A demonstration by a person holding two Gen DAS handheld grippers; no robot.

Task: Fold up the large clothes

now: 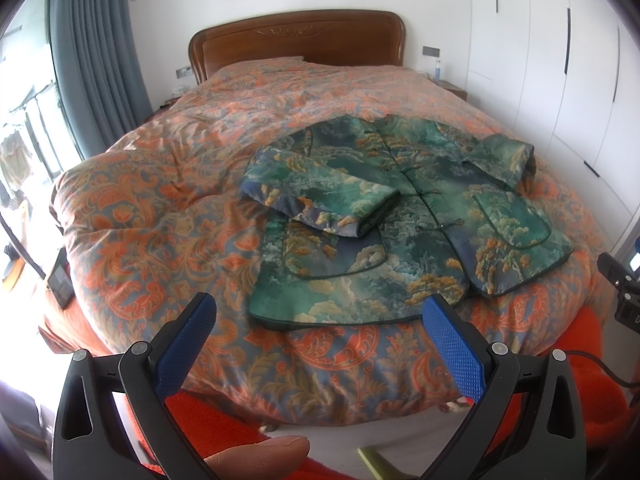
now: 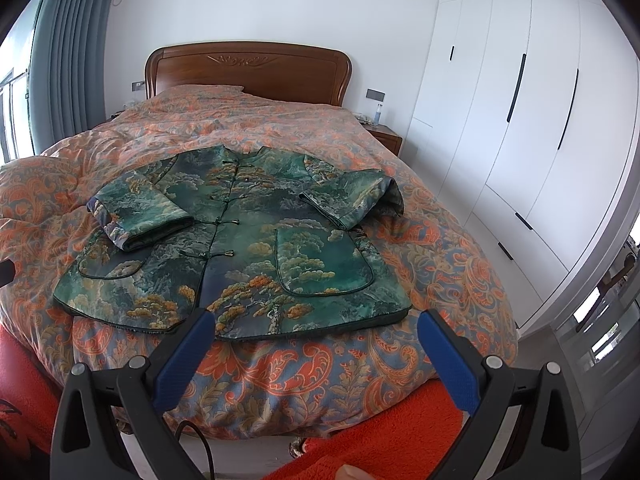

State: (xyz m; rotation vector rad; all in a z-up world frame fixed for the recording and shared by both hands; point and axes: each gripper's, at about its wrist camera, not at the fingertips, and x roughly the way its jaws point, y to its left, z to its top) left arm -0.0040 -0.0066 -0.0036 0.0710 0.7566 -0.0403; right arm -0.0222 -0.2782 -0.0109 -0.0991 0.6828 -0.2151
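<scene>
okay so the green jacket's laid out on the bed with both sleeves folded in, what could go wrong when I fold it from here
1. The jacket looks thick and padded, so its folded-in left sleeve and right sleeve may spring open when the hem is lifted.
2. It lies on a soft, rumpled quilt; either open gripper, left or right, might pinch quilt along with the hem.
3. The knot buttons could make the fold bulge.

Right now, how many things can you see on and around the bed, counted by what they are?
Green patterned jacket: 1
Orange paisley quilt: 1
Wooden headboard: 1
Claws with blue pads: 2, the left claw and the right claw, both open and above the bed's near edge
Total: 5
</scene>
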